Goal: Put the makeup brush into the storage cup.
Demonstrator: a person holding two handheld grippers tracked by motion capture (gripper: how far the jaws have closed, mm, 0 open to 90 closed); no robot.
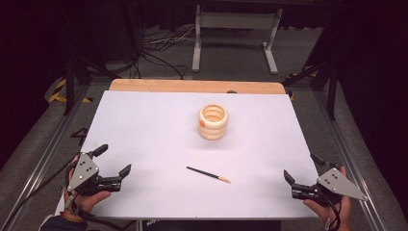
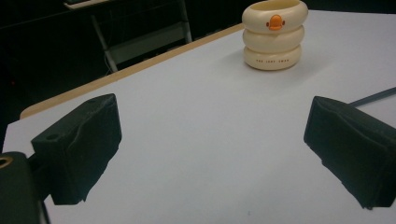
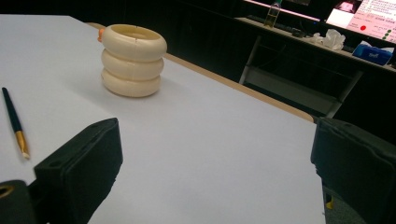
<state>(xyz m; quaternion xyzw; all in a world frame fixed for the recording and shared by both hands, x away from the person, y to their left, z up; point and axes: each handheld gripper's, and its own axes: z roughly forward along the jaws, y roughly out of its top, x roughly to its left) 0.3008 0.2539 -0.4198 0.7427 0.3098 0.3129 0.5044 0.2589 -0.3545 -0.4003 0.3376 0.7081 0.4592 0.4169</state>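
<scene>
- Cream ringed holder [image 1: 212,121] stands upright past the middle of the white table [image 1: 144,130]; an orange duck-bill badge faces the left side, with a line of small lettering on the bottom ring, too small to read
- Inside of the holder looks hollow from the high view; contents cannot be told
- Dark pen [image 1: 208,174] with a gold tip lies flat between the grippers, well apart from both
- Left gripper [image 1: 114,164] at the near-left edge, jaws spread, nothing between
- Right gripper [image 1: 303,169] at the near-right edge, jaws spread wide too, gripping nothing

A lab: black curtains, floor cables [image 1: 159,48], aluminium-framed white table [image 1: 144,139].
</scene>
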